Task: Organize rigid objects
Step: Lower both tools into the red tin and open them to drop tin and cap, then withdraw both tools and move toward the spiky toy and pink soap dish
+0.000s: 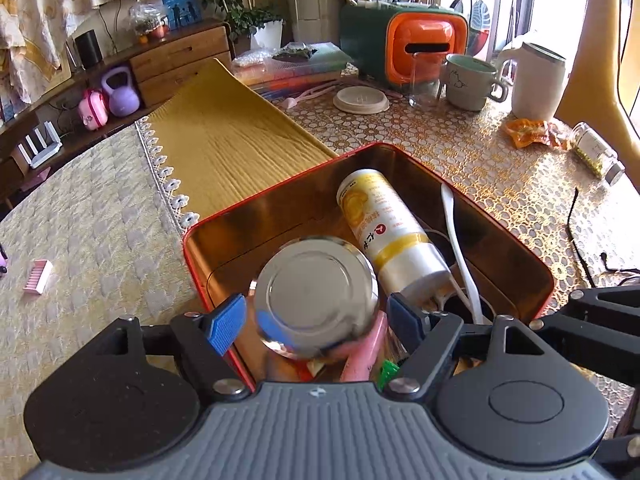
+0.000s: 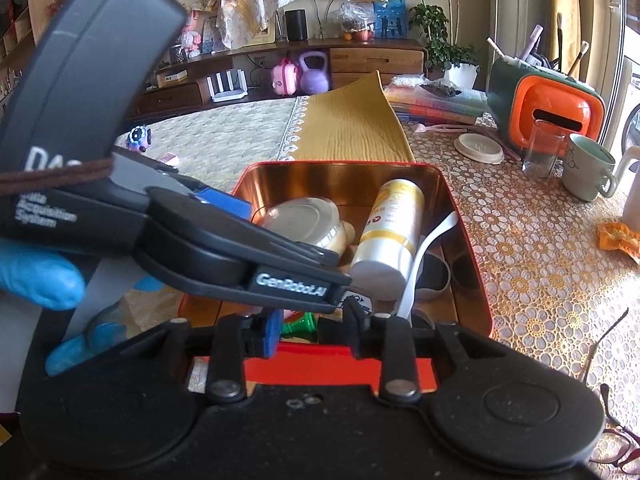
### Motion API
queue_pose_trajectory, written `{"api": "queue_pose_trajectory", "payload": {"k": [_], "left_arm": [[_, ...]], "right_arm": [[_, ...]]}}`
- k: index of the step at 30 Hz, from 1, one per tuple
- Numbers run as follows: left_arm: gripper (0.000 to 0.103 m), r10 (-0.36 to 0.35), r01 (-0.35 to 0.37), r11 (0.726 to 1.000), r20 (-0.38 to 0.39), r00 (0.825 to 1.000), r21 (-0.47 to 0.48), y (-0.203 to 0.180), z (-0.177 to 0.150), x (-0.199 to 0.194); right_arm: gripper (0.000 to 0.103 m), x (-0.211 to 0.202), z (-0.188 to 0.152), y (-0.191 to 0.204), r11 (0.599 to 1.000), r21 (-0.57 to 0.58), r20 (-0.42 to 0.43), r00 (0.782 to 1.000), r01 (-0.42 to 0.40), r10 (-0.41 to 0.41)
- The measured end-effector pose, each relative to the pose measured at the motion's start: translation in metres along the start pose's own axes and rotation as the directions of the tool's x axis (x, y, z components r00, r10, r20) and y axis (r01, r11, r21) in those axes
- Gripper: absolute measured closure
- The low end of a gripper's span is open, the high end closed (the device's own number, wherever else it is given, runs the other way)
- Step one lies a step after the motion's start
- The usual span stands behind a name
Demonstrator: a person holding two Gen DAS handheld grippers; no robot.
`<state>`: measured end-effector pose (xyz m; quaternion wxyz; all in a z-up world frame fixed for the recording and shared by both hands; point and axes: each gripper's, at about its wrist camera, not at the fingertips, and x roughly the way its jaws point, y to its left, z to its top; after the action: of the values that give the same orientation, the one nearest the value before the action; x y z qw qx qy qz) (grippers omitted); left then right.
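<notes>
One red tin box [image 1: 516, 236], gold inside, sits on the bench [image 1: 460, 144] with its lid off.

Contents:
- yellow-and-white can [image 1: 388, 224], lying on its side against the far half of the box;
- white strap [image 1: 460, 248], running along the right wall;
- green piece [image 2: 302, 324] and a pink item [image 1: 366, 354] at the near end, too blurred to identify.

Left gripper [image 1: 316, 320]: blue pads set wide and pinching a silver-lidded jar [image 1: 316, 300], held tilted over the box's near-left corner, lid facing the camera.

Right gripper [image 2: 310, 330]: over the near rim of the box, jaws narrowly parted and pressing on nothing; the green piece lies just beyond them.

A blue-gloved hand [image 2: 38, 276] holds the left gripper's handle.
</notes>
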<state>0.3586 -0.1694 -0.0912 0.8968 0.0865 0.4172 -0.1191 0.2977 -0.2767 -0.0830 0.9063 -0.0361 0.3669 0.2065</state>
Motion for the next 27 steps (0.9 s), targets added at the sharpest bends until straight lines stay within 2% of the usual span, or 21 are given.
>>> {"api": "queue_pose_trajectory", "payload": {"k": [19, 27], "left_arm": [[0.025, -0.047, 0.05, 0.998, 0.094, 0.995, -0.034, 0.022, -0.016, -0.069], [0.025, -0.032, 0.039, 0.998, 0.145, 0.989, -0.046, 0.045, -0.031, -0.105]], "right_arm": [[0.059, -0.035, 0.006, 0.012, 1.0, 0.015, 0.062, 0.998, 0.022, -0.023], [0.053, -0.052, 0.008, 0.022, 1.0, 0.011, 0.089, 0.996, -0.002, 0.001]]}}
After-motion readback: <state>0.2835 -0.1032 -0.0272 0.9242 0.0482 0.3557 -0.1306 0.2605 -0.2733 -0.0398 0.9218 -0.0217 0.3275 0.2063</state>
